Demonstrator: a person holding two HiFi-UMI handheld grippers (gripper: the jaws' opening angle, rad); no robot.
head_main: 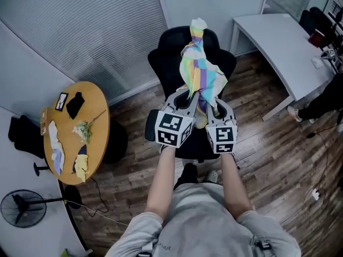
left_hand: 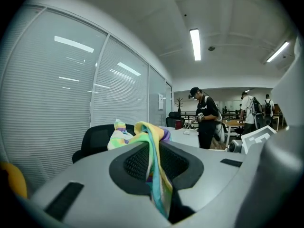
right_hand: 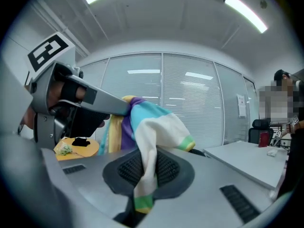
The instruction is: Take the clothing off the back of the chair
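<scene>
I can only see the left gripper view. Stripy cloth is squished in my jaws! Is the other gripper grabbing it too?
Observer: Yes, the right gripper is shut on the same clothing.
Operator: What's underneath me?
Observer: From the head view, the black chair. You look to be over its seat.
Operator: Anything off to my left?
Observer: A round wooden table with small things on it.

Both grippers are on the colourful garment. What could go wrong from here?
The far end of the garment seems to lie on the back of the chair, so pulling may snag it or drag the chair. The left gripper and right gripper each pinch a thin fold that could slip.
</scene>
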